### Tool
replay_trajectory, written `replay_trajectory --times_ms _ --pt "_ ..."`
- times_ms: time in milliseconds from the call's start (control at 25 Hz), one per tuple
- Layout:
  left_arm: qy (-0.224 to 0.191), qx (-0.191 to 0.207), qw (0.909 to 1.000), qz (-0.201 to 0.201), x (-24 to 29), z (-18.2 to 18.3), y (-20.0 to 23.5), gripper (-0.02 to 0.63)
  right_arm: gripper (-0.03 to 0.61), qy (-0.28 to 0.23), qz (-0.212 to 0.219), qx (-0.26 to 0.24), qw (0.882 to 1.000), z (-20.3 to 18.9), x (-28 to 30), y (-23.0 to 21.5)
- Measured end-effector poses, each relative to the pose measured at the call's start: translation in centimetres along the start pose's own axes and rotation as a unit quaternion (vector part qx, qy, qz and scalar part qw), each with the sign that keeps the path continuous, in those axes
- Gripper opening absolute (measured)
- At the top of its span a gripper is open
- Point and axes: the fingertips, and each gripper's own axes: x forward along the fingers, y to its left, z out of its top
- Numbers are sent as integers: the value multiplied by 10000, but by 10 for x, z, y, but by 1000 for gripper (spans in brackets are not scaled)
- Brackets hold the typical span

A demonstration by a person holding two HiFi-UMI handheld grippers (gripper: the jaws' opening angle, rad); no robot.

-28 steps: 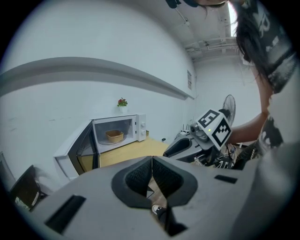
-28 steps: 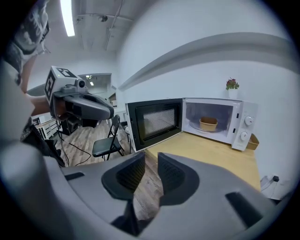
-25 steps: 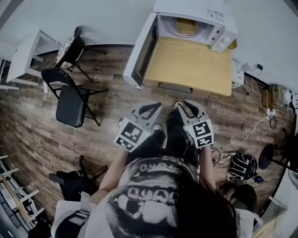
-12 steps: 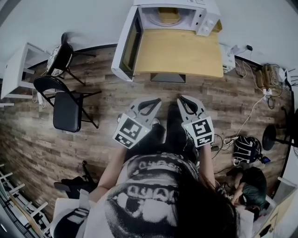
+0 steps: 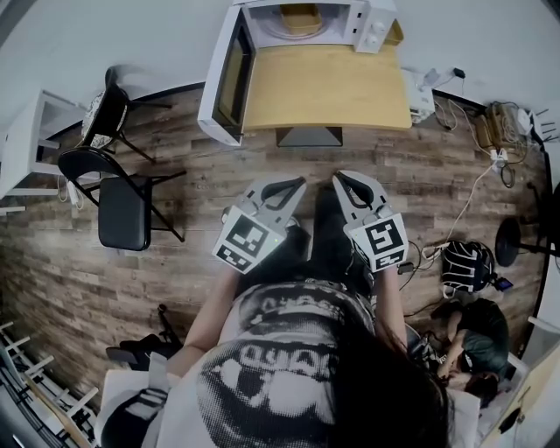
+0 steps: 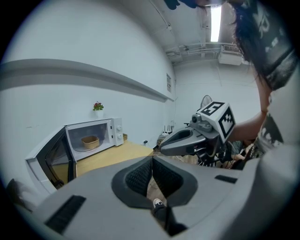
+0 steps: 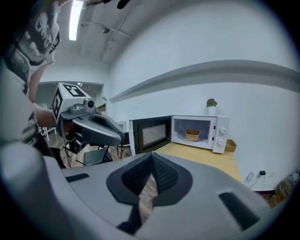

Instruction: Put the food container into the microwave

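A white microwave (image 5: 367, 13) stands at the back of a wooden table (image 5: 324, 87) with its door (image 5: 223, 79) swung open to the left. A tan food container (image 5: 300, 16) sits inside the microwave (image 6: 112, 133), also visible as the container (image 6: 90, 141) and the container (image 7: 192, 135). My left gripper (image 5: 293, 185) and right gripper (image 5: 343, 182) hang side by side over the floor, well short of the table. Both are shut with nothing between the jaws; the left gripper (image 6: 152, 161) and right gripper (image 7: 152, 159) show their pads meeting.
Black folding chairs (image 5: 122, 206) stand at the left beside a white table (image 5: 26, 131). Cables and a power strip (image 5: 499, 157) lie at the right, with a helmet (image 5: 462, 267) on the floor. A small basket (image 7: 229, 146) sits right of the microwave, a little plant (image 7: 211, 102) on top.
The head view has drawn back from the table, so the microwave sits higher and smaller in frame. Both grippers stay shut and side by side.
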Motion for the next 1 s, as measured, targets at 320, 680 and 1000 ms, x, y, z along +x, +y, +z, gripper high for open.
replay_trajectory --times_ms 320,680,1000 --pt "-70 108 9999 -62 3 8 -5 2 -2 -211 36 147 9997 9 -6 -6" --pt "-77 228 9996 -174 7 12 -12 1 0 -150 -39 166 9997 4 -14 -13" --pt "-116 313 9992 -211 8 17 -17 2 0 -155 -141 189 9996 1 -21 -23"
